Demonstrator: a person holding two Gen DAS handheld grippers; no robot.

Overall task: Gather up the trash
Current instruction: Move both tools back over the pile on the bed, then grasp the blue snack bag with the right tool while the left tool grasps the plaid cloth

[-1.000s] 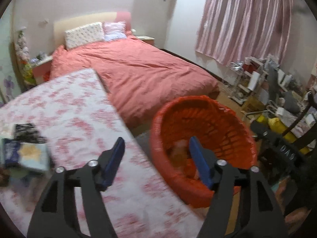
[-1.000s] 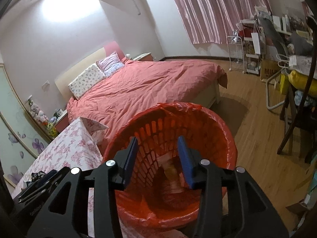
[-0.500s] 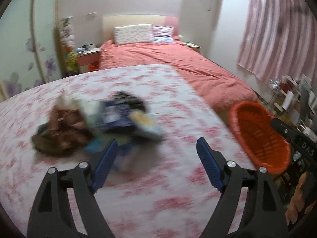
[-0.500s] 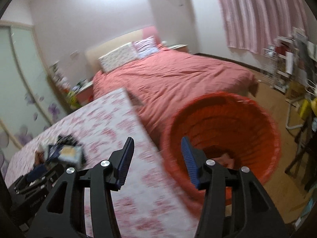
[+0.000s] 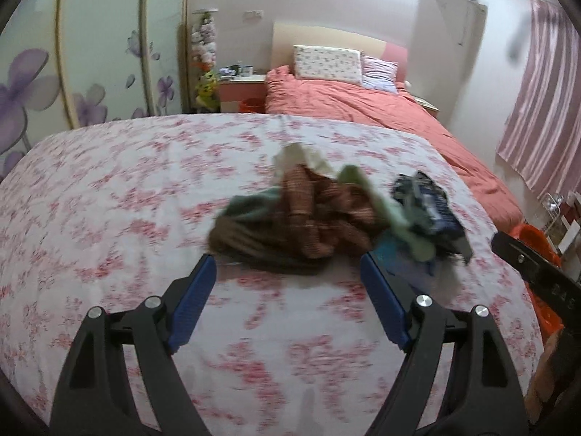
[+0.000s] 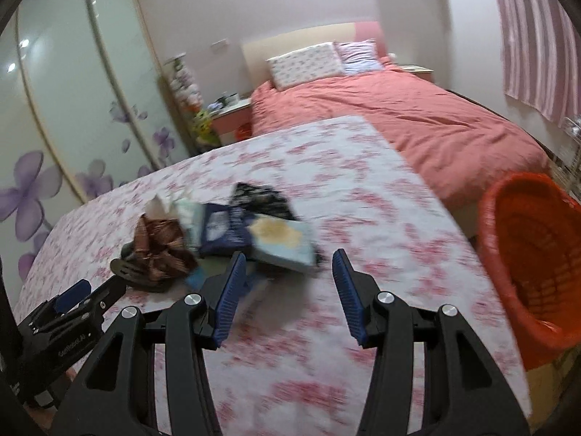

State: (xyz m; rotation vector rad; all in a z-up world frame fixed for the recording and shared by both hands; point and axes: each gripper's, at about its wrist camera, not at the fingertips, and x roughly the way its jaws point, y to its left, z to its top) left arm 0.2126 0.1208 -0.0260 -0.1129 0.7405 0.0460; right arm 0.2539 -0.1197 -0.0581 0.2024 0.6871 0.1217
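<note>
While both grippers are hanging over the flowered tablecloth (image 5: 120, 189), the trash pile (image 5: 326, 214) is lying in a loose heap on it, serving as the landmark for everything else. Left gripper (image 5: 288, 276) is sitting just on the near side of the pile, jaws spread wide and released, nothing between them; its blue pads (image 5: 192, 301) are framing the brown crumpled wrapper (image 5: 319, 218) at the pile's near edge without touching it. Right gripper (image 6: 287, 269) is hovering to the right of the pile, jaws parted and empty, its left pad just beside a pale packet (image 6: 283, 239) with a yellow picture. Dark blue packet (image 6: 225, 229) is lying within the pile, between the brown wrapper and the pale packet; details are blurring. Orange basket (image 6: 526, 254) is standing well to the right of the pile, off the table's edge, lined with an orange bag. Beyond the pile, a bed with a coral cover (image 6: 417, 116) is showing.
</note>
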